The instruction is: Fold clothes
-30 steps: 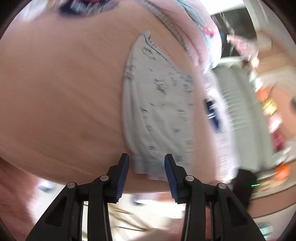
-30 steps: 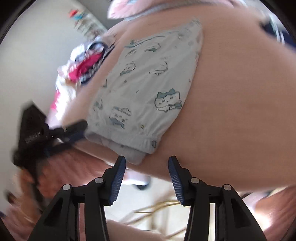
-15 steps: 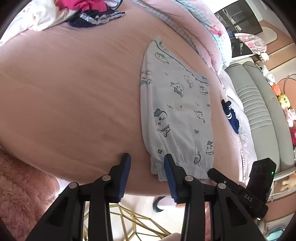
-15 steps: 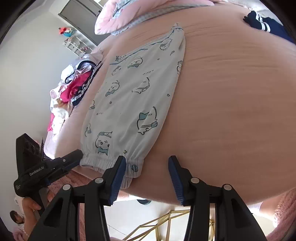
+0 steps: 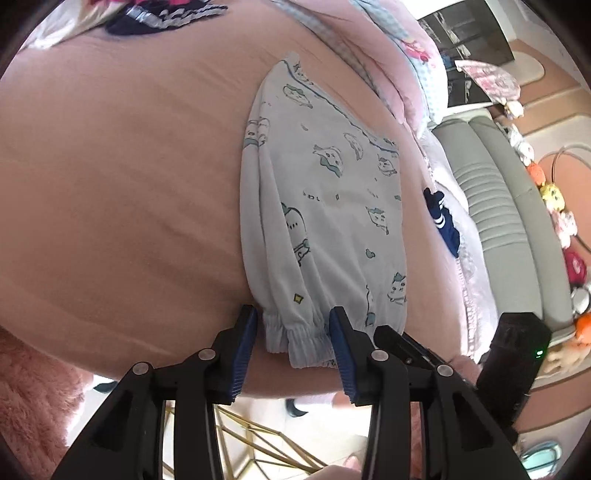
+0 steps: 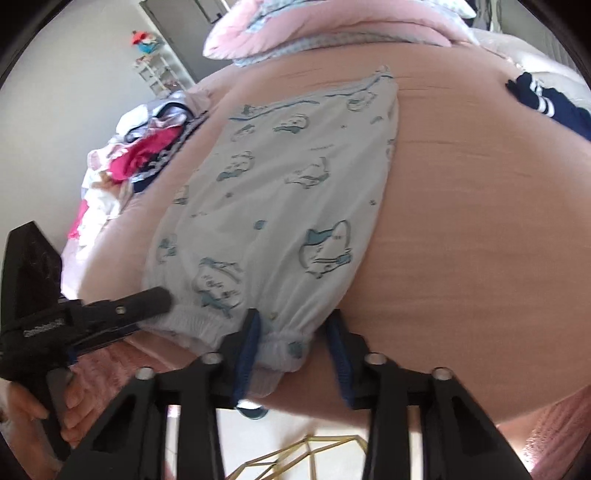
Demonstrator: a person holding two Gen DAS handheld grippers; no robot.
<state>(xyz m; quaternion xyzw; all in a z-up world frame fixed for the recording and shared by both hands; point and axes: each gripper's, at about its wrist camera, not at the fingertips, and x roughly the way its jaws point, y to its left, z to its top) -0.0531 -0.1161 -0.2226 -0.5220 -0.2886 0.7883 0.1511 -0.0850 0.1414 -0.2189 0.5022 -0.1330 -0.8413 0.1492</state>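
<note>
Pale blue pyjama trousers (image 5: 325,206) with cartoon prints lie flat on the pink bedsheet (image 5: 129,184), with the gathered cuffs at the near edge. My left gripper (image 5: 293,345) straddles the left part of the cuff. Its jaws are closing, and a small gap still shows at the left pad. In the right wrist view the trousers (image 6: 295,192) run away from me. My right gripper (image 6: 295,347) straddles the right part of the cuff, jaws closing, with a gap at the right pad. The left gripper's finger (image 6: 147,299) rests on the hem beside it.
A heap of mixed clothes (image 6: 140,158) lies at the far left of the bed, and pink pillows (image 6: 332,33) sit at the head. A navy striped garment (image 5: 443,221) lies to the right of the trousers. A grey sofa (image 5: 498,203) stands beyond. A gold wire frame (image 5: 258,443) stands on the floor below.
Both grippers have come forward to the bed's near edge, so the cuff now sits between each pair of jaws. The right jaws have narrowed.
</note>
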